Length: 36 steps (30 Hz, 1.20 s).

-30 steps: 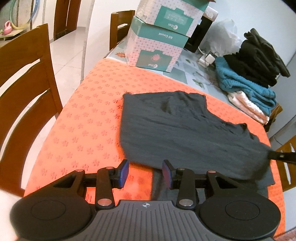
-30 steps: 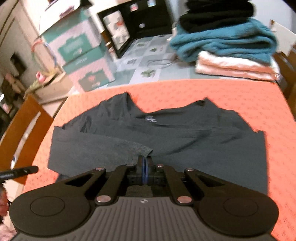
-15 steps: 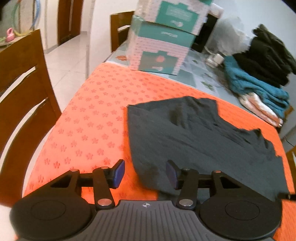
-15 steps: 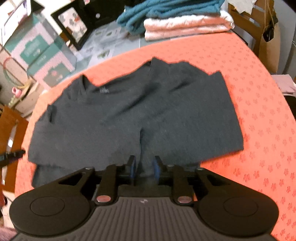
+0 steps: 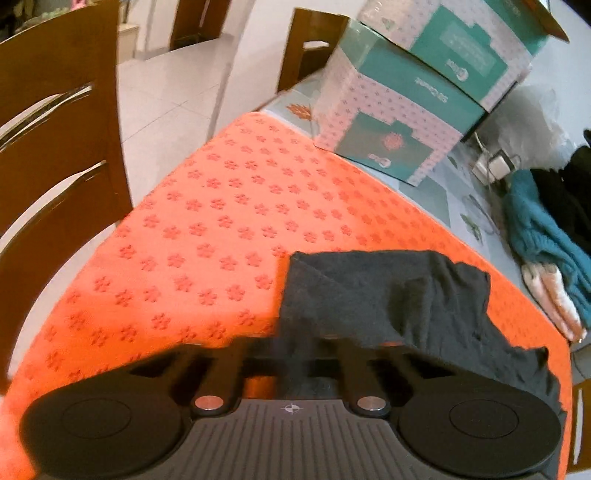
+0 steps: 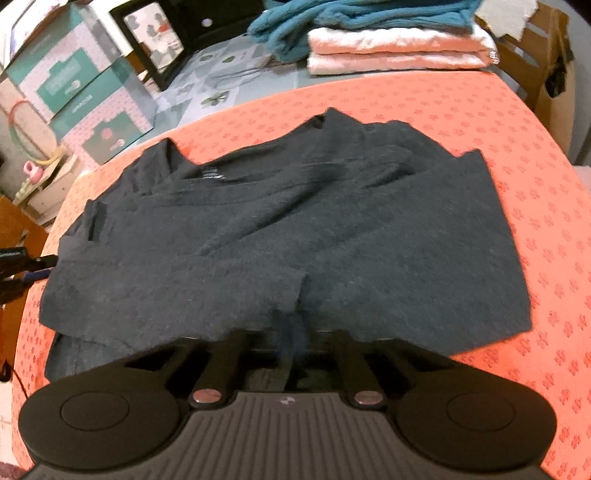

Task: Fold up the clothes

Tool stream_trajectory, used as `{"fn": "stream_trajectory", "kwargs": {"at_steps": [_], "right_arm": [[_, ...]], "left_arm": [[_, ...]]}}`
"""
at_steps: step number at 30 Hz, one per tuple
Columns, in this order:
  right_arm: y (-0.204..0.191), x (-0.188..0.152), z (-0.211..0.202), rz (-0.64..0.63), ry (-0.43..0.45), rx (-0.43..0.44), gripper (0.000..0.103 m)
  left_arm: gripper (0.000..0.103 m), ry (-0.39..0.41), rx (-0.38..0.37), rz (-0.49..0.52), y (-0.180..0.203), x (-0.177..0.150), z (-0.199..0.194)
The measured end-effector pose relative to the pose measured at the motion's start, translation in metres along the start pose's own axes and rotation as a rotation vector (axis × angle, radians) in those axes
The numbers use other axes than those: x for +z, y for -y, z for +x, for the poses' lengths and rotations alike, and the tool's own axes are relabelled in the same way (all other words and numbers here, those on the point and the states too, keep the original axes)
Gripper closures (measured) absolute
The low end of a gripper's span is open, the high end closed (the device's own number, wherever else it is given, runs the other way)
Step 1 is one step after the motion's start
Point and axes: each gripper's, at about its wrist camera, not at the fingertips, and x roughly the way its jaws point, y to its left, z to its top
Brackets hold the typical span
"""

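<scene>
A dark grey T-shirt [image 6: 295, 229] lies spread on the orange flower-pattern mat [image 6: 480, 122], collar at the far side. In the left wrist view its corner [image 5: 369, 295] drapes over my left gripper [image 5: 291, 354], whose fingers are blurred and look closed together on the cloth edge. My right gripper [image 6: 291, 343] sits at the shirt's near hem, with a fold of cloth between its blurred fingers, which look close together. The left gripper's tip [image 6: 22, 258] shows at the shirt's left edge in the right wrist view.
Stacked teal-and-pink boxes [image 5: 417, 103] stand at the far end. A pile of folded clothes, teal, pink and black [image 6: 388, 33], lies at the back. A black frame [image 6: 162, 40] stands beside it. A wooden chair [image 5: 55, 155] is at the left.
The left gripper moved in over the shirt's corner and closed from wide open. The right gripper, slightly open half a second ago, has closed again at the near hem. The shirt looks flatter.
</scene>
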Motion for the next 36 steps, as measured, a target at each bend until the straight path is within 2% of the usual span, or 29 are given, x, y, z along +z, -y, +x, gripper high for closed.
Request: {"fn": "stream_trajectory", "kwargs": {"at_steps": [3, 7, 12, 15, 20, 23, 25, 26, 27, 29, 36], "right_arm": [[-0.002, 0.002, -0.016, -0.002, 0.038, 0.012, 0.101], [0.001, 0.006, -0.05, 0.048, 0.09, 0.038, 0.101], [0.003, 0.004, -0.091, 0.101, 0.138, 0.052, 0.101], [0.013, -0.002, -0.093, 0.14, 0.116, 0.043, 0.101], [0.021, -0.011, -0.075, 0.177, 0.073, 0.028, 0.101], [0.02, -0.016, -0.061, 0.148, 0.054, -0.048, 0.098], [0.02, -0.02, -0.059, 0.106, 0.049, -0.093, 0.088], [0.021, -0.023, -0.061, 0.086, 0.051, -0.102, 0.086], [0.021, -0.026, -0.064, 0.066, 0.054, -0.11, 0.084], [0.023, -0.031, -0.066, 0.037, 0.045, -0.111, 0.08], [0.027, -0.047, -0.063, 0.016, 0.01, -0.121, 0.073]], "left_arm": [[0.1, 0.022, -0.012, 0.01, 0.003, 0.002, -0.003], [0.1, 0.095, -0.034, -0.008, 0.009, 0.009, -0.029], [0.1, 0.147, -0.068, 0.067, 0.031, 0.016, -0.054], [0.1, 0.13, -0.044, 0.121, 0.041, 0.014, -0.048], [0.098, 0.077, -0.015, 0.144, 0.045, 0.012, -0.024], [0.094, 0.039, 0.021, 0.142, 0.041, 0.011, -0.012], [0.085, 0.039, 0.03, 0.118, 0.033, 0.009, -0.014], [0.077, 0.04, 0.035, 0.109, 0.028, 0.007, -0.017], [0.073, 0.041, 0.04, 0.102, 0.023, 0.004, -0.022], [0.073, 0.027, 0.049, 0.098, 0.014, -0.003, -0.027], [0.073, -0.035, 0.046, 0.069, -0.008, -0.038, -0.051]]}}
